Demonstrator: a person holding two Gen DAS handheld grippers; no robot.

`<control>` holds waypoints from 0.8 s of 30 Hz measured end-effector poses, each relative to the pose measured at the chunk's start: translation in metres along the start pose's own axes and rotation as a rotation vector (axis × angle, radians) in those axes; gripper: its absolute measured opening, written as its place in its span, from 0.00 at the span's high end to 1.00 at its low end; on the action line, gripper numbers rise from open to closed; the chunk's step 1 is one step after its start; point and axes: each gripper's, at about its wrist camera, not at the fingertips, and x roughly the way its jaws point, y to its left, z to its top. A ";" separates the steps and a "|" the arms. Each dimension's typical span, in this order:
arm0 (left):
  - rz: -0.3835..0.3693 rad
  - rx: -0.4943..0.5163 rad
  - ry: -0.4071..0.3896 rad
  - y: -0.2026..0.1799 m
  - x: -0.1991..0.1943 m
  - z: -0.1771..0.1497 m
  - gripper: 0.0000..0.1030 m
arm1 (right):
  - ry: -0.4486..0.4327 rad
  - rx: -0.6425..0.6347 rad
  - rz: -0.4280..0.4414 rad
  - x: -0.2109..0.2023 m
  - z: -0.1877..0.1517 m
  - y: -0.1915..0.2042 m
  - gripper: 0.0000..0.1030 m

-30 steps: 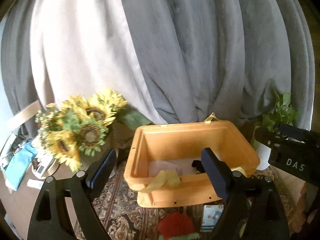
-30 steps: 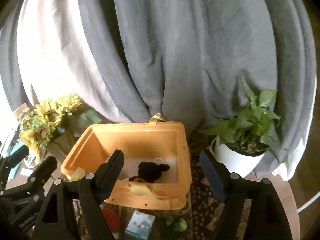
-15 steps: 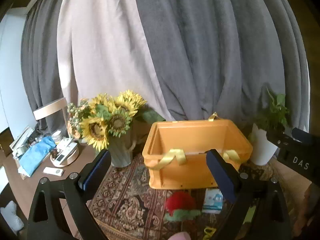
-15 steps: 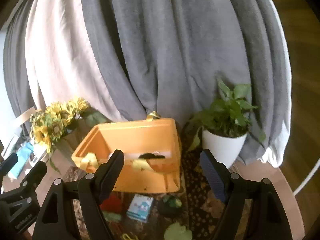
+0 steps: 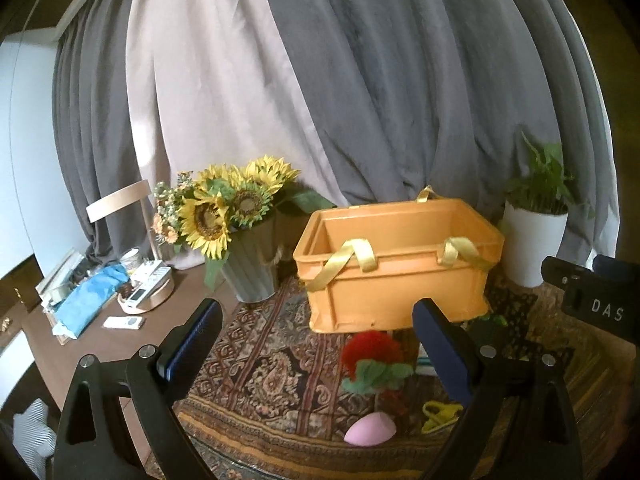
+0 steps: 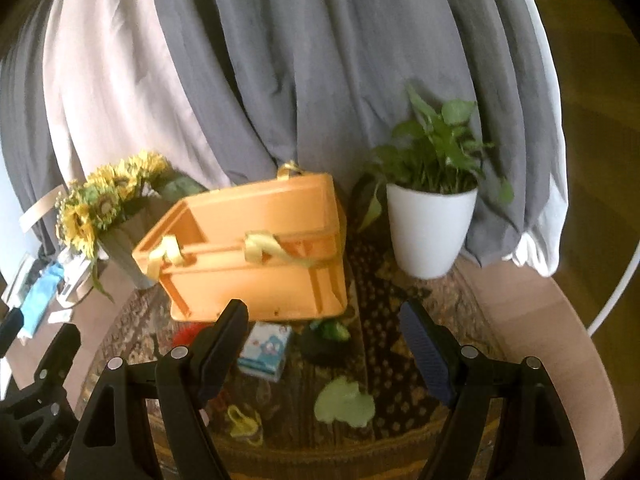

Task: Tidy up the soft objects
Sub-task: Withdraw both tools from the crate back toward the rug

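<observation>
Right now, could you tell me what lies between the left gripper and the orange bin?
In the left wrist view, a red plush lies on the rug between the left gripper and the orange bin.

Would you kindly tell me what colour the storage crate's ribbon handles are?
Pale yellow ribbon handles on the orange crate, clearest in the left wrist view.

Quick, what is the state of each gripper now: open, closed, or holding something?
Left gripper: open, holding nothing, above the rug.
Right gripper: open, holding nothing, in front of the orange crate.
</observation>
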 end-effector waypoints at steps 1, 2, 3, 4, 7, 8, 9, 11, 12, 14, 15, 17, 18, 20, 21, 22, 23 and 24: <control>0.002 0.005 0.002 -0.001 -0.001 -0.003 0.05 | 0.010 0.001 -0.002 0.001 -0.005 -0.001 0.23; 0.004 0.011 0.009 -0.002 -0.001 -0.008 0.05 | 0.017 0.002 0.000 0.002 -0.008 -0.001 0.23; 0.004 0.013 0.015 -0.002 -0.001 -0.010 0.05 | 0.028 0.000 -0.003 0.004 -0.012 -0.001 0.23; 0.000 0.016 0.028 -0.003 0.000 -0.015 0.05 | 0.038 -0.001 -0.008 0.006 -0.016 -0.002 0.23; -0.009 0.018 0.064 -0.005 0.005 -0.026 0.05 | 0.064 -0.012 -0.019 0.012 -0.027 -0.003 0.23; -0.012 0.019 0.080 -0.006 0.008 -0.030 0.05 | 0.072 -0.016 -0.019 0.014 -0.030 -0.004 0.23; -0.015 0.020 0.090 -0.007 0.010 -0.033 0.05 | 0.083 -0.020 -0.022 0.016 -0.035 -0.004 0.23; -0.021 0.020 0.118 -0.010 0.015 -0.041 0.05 | 0.097 -0.025 -0.026 0.020 -0.041 -0.005 0.23; -0.023 0.019 0.132 -0.011 0.018 -0.045 0.05 | 0.105 -0.029 -0.027 0.022 -0.045 -0.006 0.23; -0.033 0.019 0.154 -0.015 0.022 -0.052 0.05 | 0.118 -0.035 -0.026 0.026 -0.050 -0.008 0.23; -0.036 0.020 0.164 -0.016 0.024 -0.055 0.05 | 0.125 -0.039 -0.029 0.029 -0.054 -0.009 0.23; -0.039 0.023 0.183 -0.019 0.027 -0.062 0.05 | 0.137 -0.044 -0.032 0.033 -0.058 -0.010 0.23; -0.039 0.023 0.192 -0.021 0.029 -0.065 0.05 | 0.144 -0.047 -0.033 0.036 -0.061 -0.011 0.23; -0.039 0.024 0.209 -0.024 0.033 -0.071 0.05 | 0.158 -0.053 -0.031 0.042 -0.065 -0.013 0.23; -0.039 0.025 0.217 -0.025 0.036 -0.074 0.05 | 0.165 -0.055 -0.030 0.045 -0.067 -0.013 0.23; -0.037 0.025 0.225 -0.026 0.038 -0.077 0.05 | 0.175 -0.057 -0.030 0.048 -0.069 -0.013 0.23; -0.036 0.026 0.231 -0.027 0.040 -0.078 0.05 | 0.183 -0.058 -0.026 0.052 -0.071 -0.013 0.23; -0.037 0.027 0.242 -0.028 0.043 -0.081 0.05 | 0.195 -0.061 -0.021 0.055 -0.073 -0.013 0.23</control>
